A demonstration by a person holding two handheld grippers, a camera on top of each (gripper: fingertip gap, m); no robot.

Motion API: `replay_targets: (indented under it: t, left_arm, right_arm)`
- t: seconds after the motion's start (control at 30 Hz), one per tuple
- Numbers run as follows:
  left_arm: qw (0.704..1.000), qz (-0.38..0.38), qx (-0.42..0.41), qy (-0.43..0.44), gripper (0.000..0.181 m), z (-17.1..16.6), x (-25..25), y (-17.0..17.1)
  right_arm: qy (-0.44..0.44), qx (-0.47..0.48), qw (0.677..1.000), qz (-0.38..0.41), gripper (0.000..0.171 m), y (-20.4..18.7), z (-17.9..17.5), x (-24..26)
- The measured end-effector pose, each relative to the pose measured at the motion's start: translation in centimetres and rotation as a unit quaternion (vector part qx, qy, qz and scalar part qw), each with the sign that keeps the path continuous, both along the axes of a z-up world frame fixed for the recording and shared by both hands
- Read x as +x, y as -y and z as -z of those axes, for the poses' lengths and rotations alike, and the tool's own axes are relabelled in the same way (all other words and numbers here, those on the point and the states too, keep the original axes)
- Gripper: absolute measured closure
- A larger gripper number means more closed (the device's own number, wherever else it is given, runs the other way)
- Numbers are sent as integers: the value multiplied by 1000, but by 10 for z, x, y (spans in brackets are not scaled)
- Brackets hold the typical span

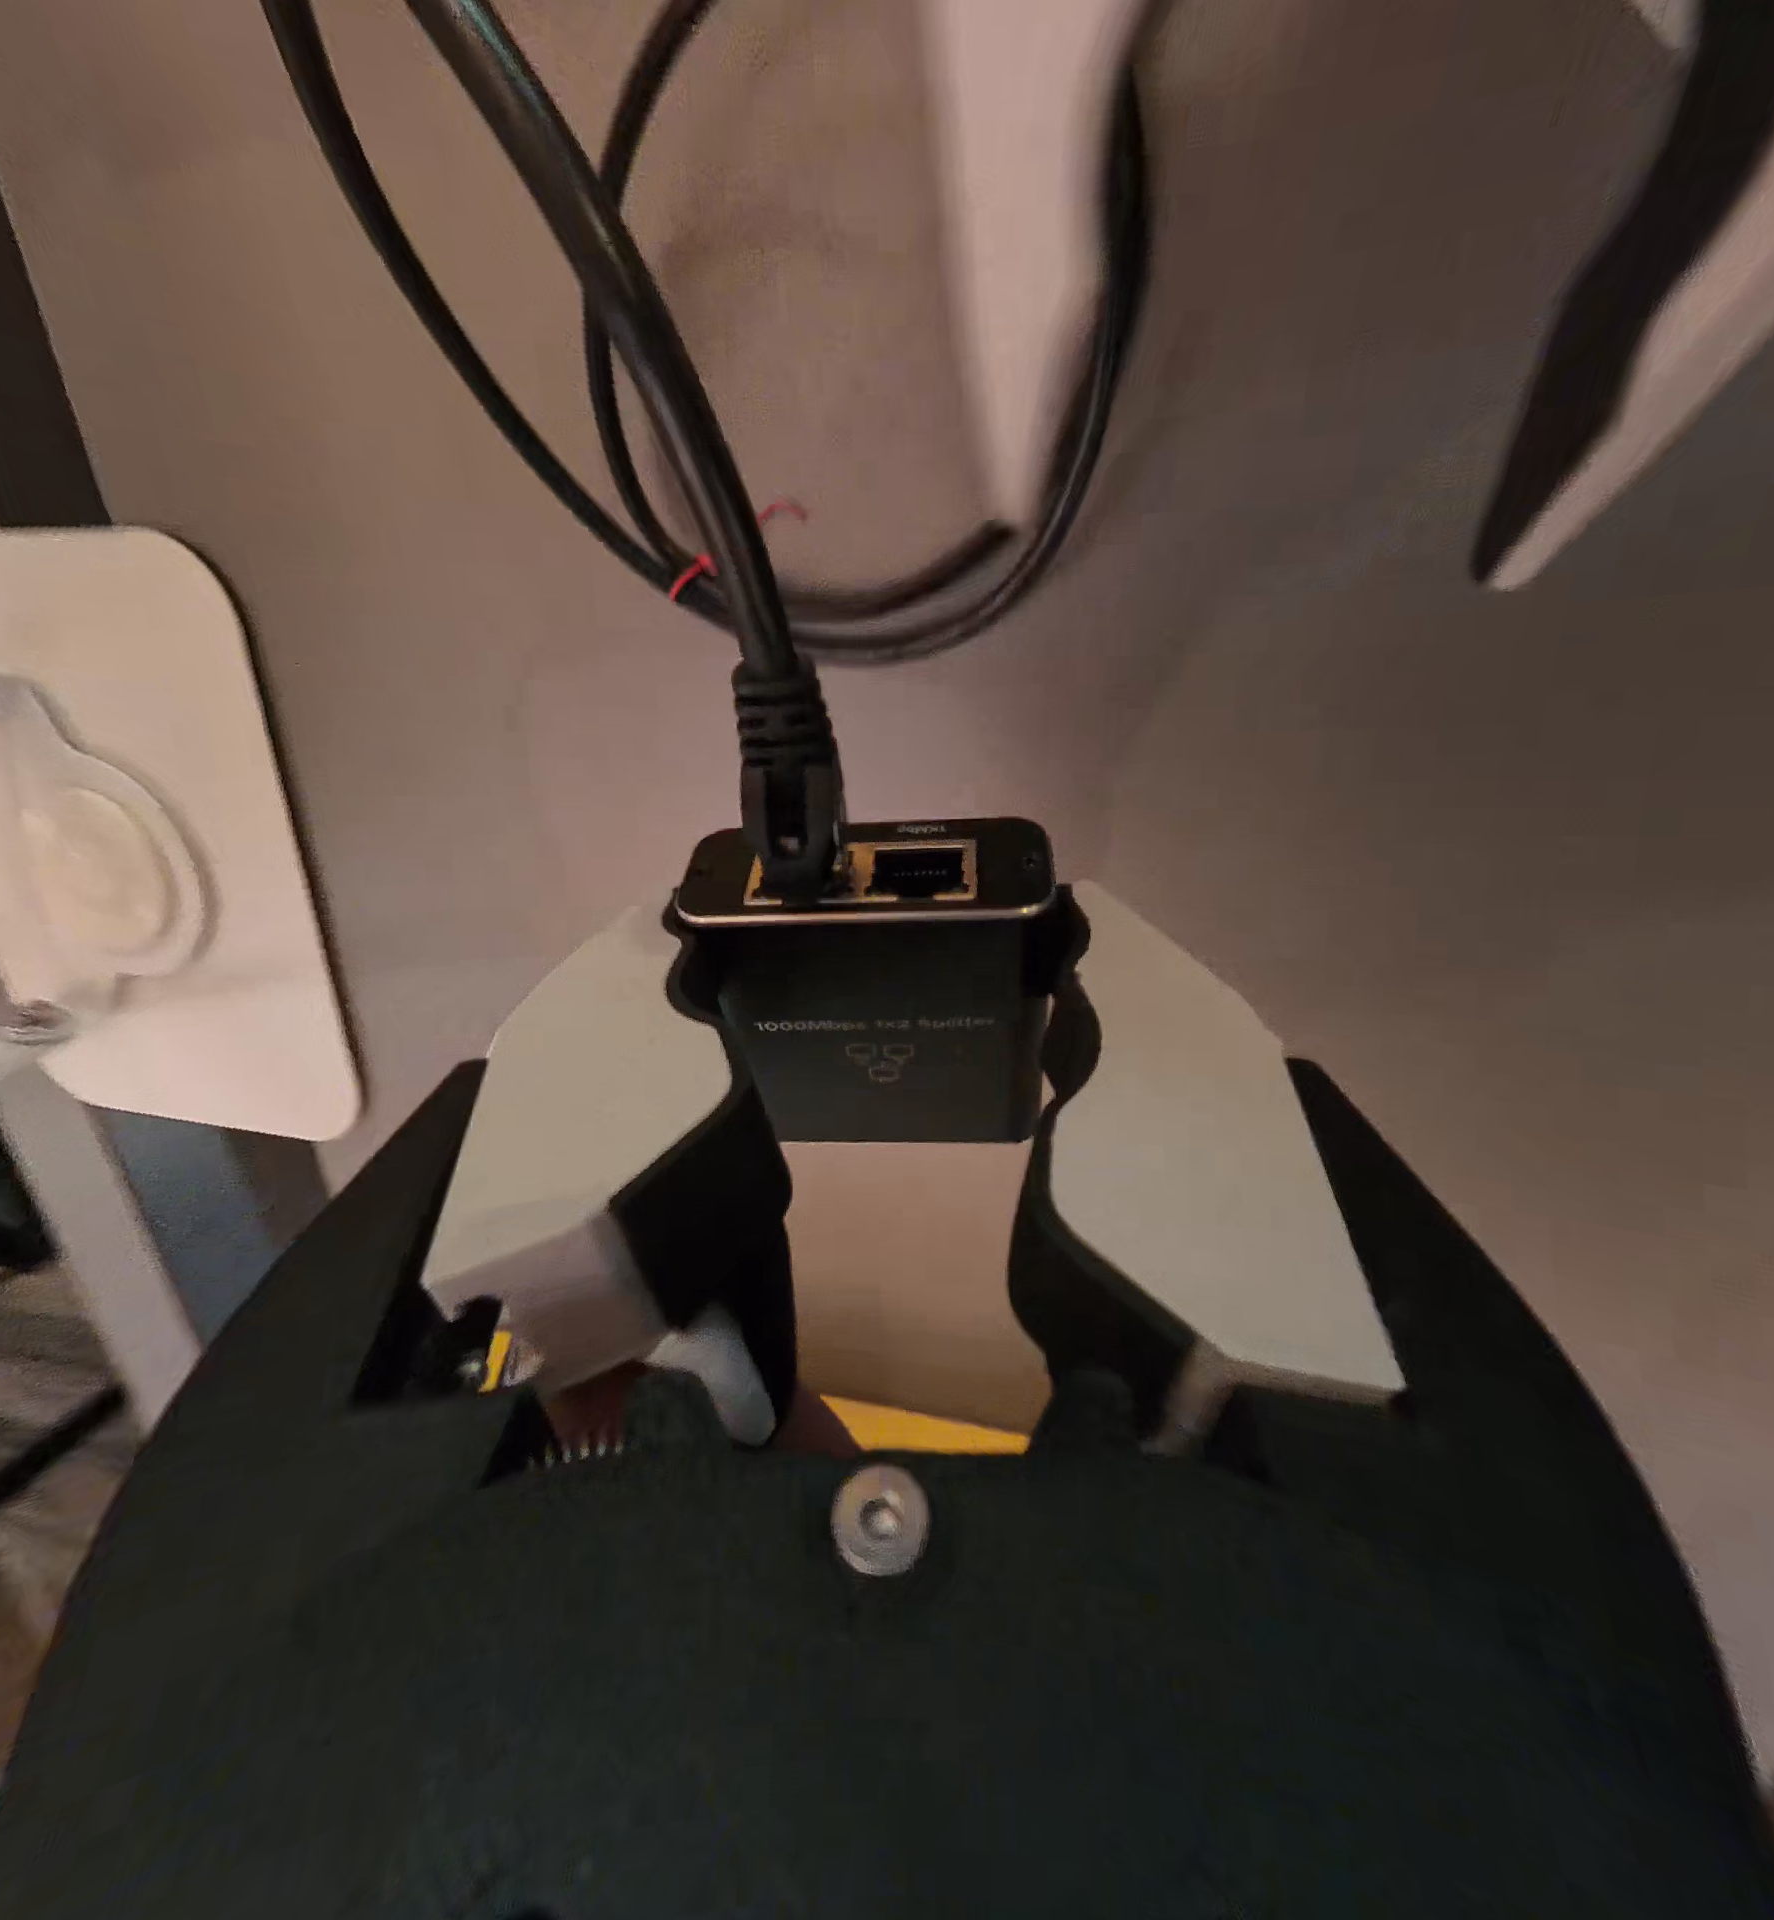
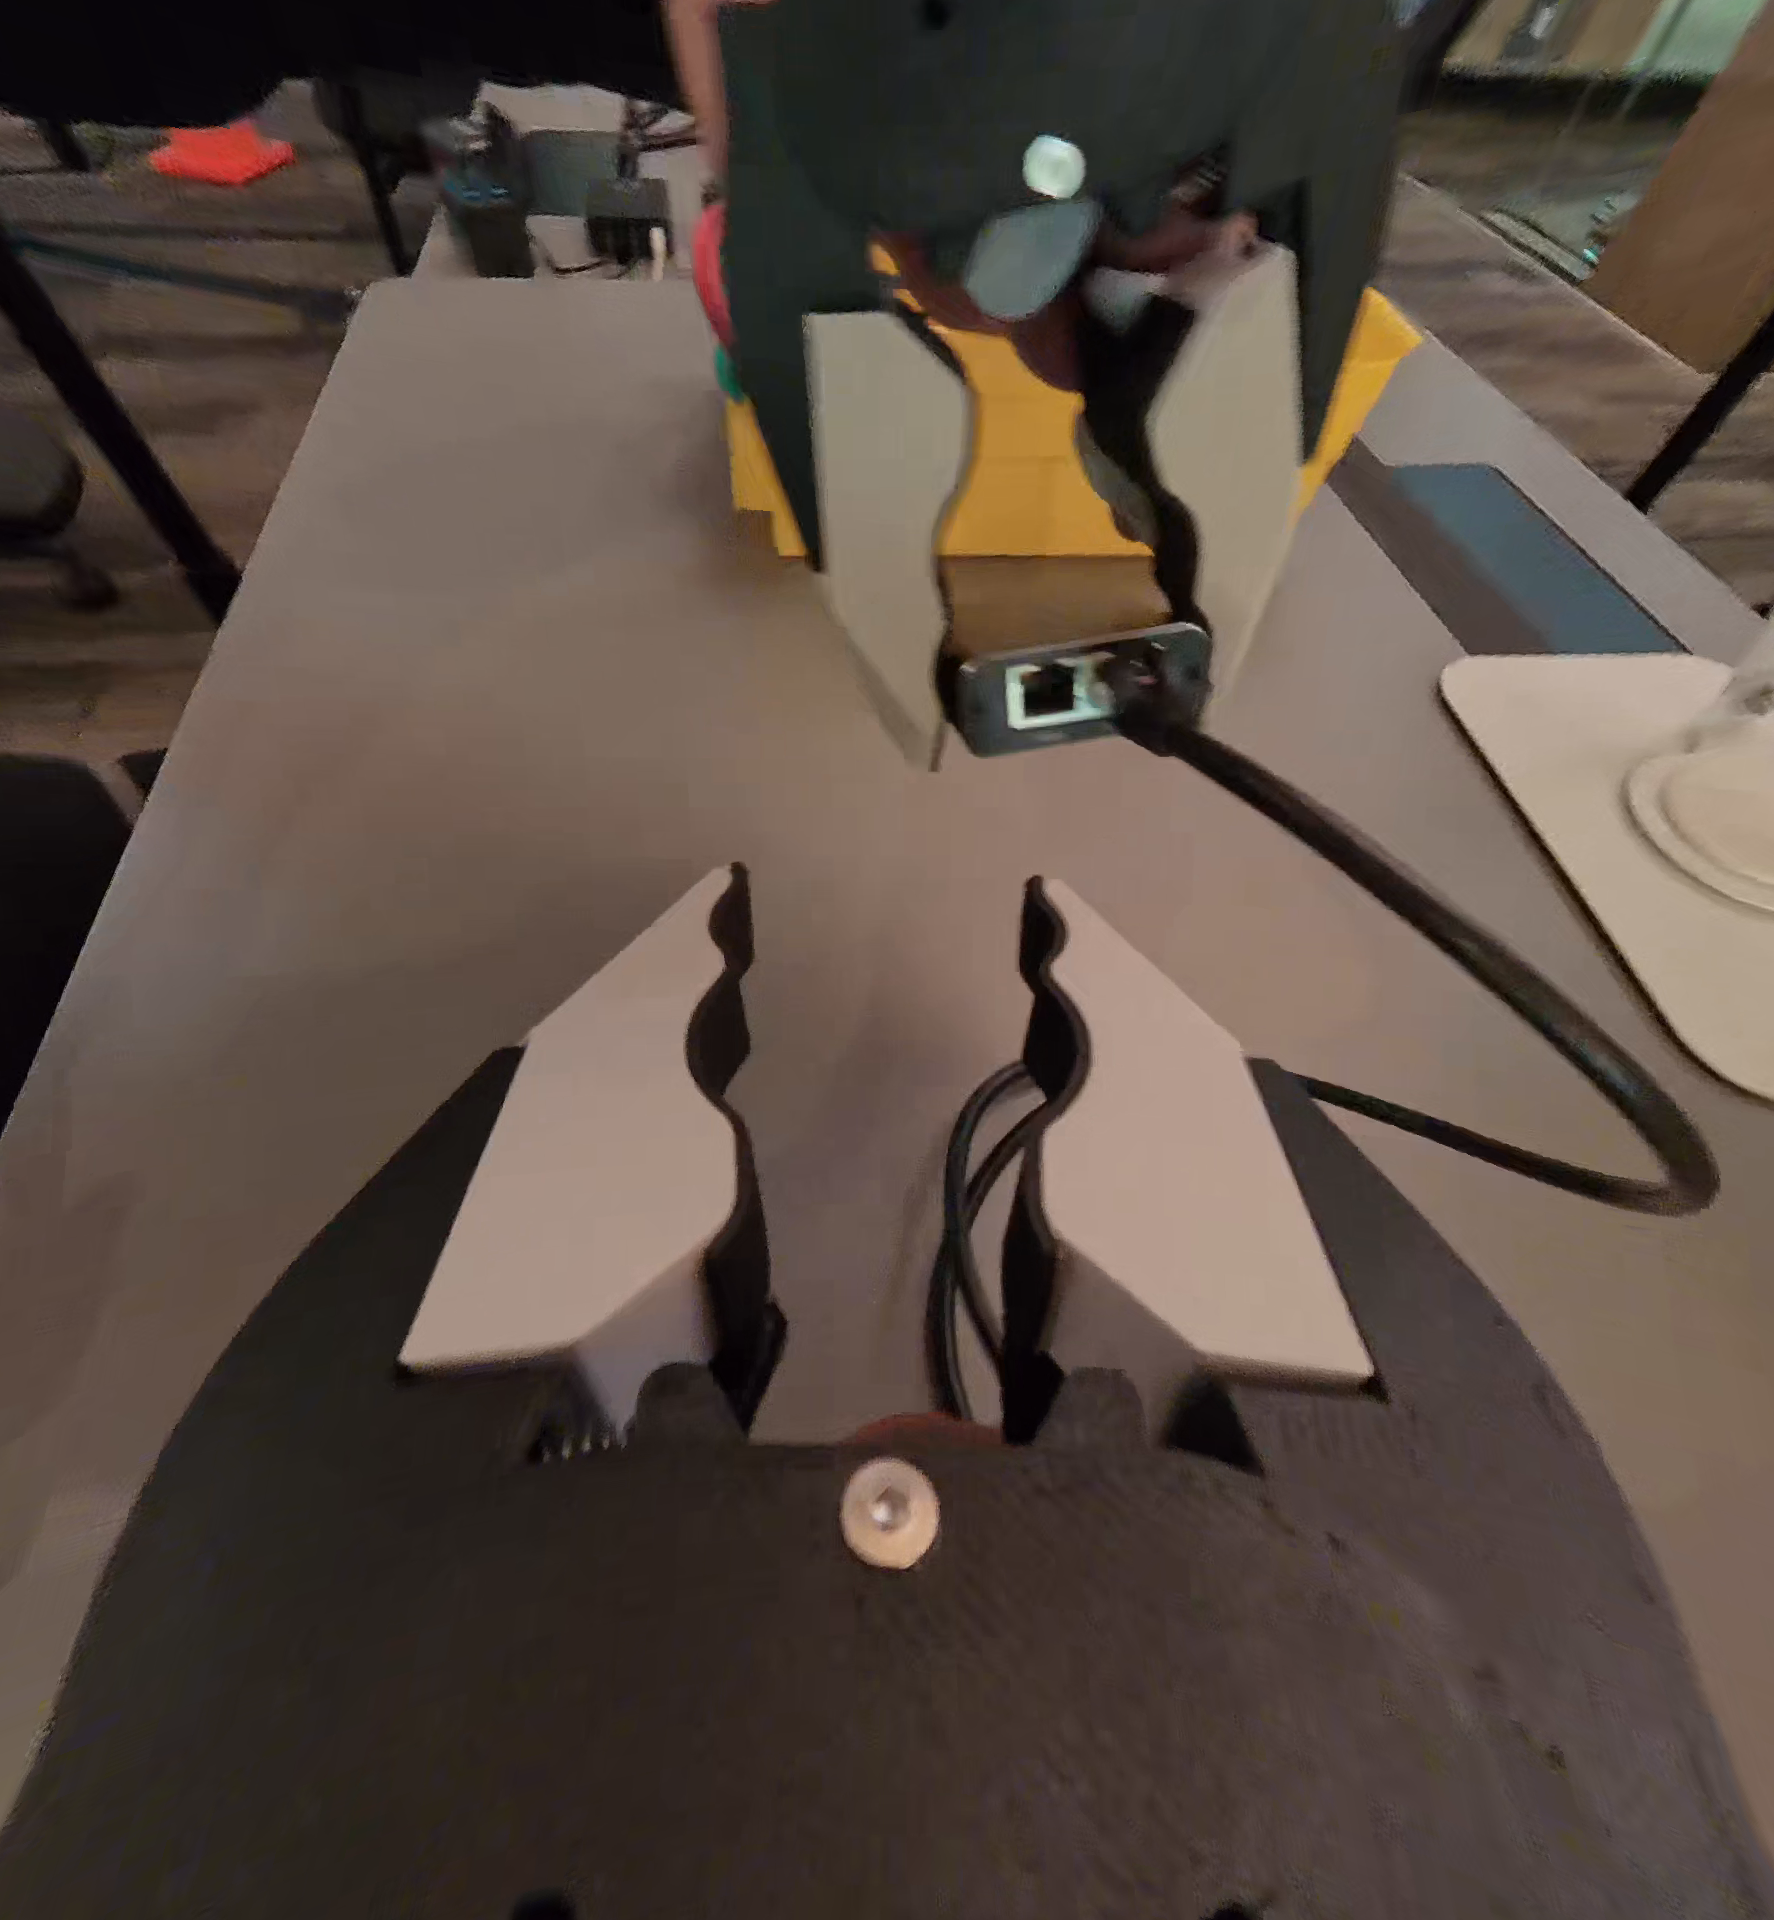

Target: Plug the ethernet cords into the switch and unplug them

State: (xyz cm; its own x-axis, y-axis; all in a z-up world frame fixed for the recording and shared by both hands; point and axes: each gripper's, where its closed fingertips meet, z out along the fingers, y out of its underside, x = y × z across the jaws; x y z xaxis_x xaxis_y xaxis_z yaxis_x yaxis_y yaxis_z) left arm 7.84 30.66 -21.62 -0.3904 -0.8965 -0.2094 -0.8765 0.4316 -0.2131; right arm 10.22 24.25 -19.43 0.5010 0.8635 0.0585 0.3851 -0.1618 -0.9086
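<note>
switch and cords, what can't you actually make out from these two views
- Switch: its back end is hidden between the left gripper's fingers in both views.
- Plugged cord: left wrist view can't show if the plug is latched; its boot covers the port.
- Second cord's plug: not seen; thin cables run under the right gripper.
- Empty port: contacts too small.

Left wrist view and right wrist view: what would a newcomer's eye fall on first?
First, the small black metal two-port switch clamped in the left gripper, at the centre of the left wrist view. A thick black ethernet cord sits in one port; the other is empty. In the right wrist view, the right gripper is open above the grey table.
</note>
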Motion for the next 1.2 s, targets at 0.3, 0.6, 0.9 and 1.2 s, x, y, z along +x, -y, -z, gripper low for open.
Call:
replay_targets:
  t: [0.3, 0.6, 0.9, 1.2]
  left_arm:
    - [964, -169, -189, 76, 124, 7, 24, 12]
    - [896, -290, -244, 233, 124, -7, 58, -1]
    - [863, -303, -260, 309, 124, -19, 72, -2]
    - [855, -268, -286, 339, 125, -34, 78, 2]
  right_arm:
    - [146, 147, 976, 62, 112, -21, 4, 4]
    - [18, 59, 981, 184, 89, -45, 7, 3]
    - [-131, -37, 972, 191, 103, -47, 4, 2]
    - [-283, -98, 945, 129, 132, -38, -16, 4]
